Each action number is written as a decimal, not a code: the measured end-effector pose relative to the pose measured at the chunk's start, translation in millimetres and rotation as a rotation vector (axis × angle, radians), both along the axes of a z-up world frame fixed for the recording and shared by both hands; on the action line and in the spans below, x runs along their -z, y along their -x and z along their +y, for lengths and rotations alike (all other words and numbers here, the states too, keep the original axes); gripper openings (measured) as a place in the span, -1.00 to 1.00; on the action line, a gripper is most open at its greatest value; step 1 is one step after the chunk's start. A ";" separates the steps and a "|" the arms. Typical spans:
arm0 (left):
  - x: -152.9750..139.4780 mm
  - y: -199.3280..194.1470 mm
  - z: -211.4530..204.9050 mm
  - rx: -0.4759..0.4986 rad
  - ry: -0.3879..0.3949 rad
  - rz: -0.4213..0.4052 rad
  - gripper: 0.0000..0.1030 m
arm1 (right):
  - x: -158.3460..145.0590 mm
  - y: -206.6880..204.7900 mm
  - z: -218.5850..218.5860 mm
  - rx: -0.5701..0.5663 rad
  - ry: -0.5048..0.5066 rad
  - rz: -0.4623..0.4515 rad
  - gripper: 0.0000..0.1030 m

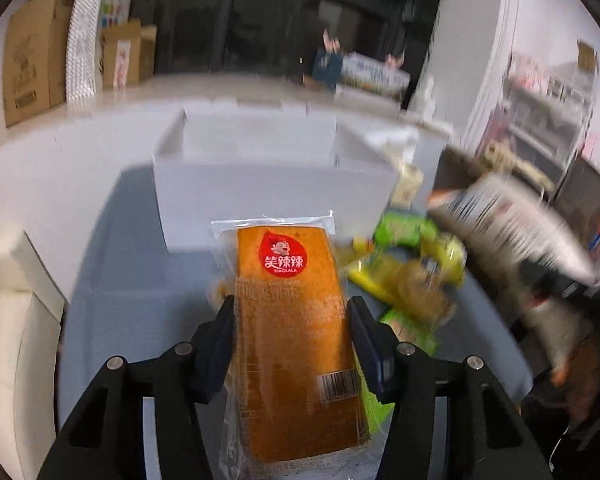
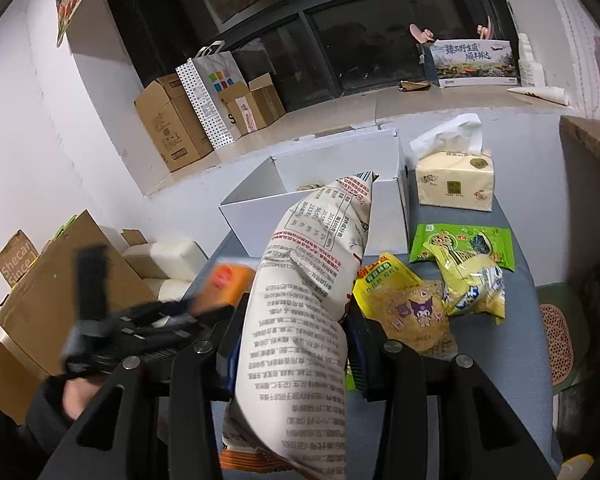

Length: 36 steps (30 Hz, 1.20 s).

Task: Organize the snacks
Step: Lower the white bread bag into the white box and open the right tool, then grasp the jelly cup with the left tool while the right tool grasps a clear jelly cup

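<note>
My left gripper (image 1: pixel 291 320) is shut on an orange snack packet (image 1: pixel 296 320) with a red logo, held above the grey table in front of the open white box (image 1: pixel 276 196). My right gripper (image 2: pixel 296 320) is shut on a large white snack bag (image 2: pixel 300 320) with printed text; its top points toward the white box (image 2: pixel 384 208). That bag appears blurred at the right of the left wrist view (image 1: pixel 512 228), and the left gripper with its orange packet (image 2: pixel 230 282) appears blurred at the left of the right wrist view. Green and yellow snack packs (image 2: pixel 460 256) lie on the table beside the box.
A tissue pack (image 2: pixel 454 180) stands right of the box. Cardboard boxes (image 2: pixel 172 128) and a paper bag (image 2: pixel 212 92) sit on the windowsill behind. More cartons (image 2: pixel 60 280) and white cushions (image 2: pixel 168 260) are on the floor to the left. A dark cabinet edge (image 2: pixel 592 148) is at the right.
</note>
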State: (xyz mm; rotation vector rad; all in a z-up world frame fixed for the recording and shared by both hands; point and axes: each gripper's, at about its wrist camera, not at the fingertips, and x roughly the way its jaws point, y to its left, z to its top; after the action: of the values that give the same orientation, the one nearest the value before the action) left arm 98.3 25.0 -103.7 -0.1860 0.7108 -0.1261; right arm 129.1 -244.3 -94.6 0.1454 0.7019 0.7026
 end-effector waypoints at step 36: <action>-69.4 -184.3 58.8 -0.083 -0.158 -0.006 1.00 | -66.5 -206.2 87.3 0.018 0.017 -0.026 1.00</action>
State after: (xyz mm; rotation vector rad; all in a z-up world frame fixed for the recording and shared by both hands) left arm 282.6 83.8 -34.3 -0.0637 0.7032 0.0091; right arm 335.3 -157.0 -28.2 0.1265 0.6810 0.6805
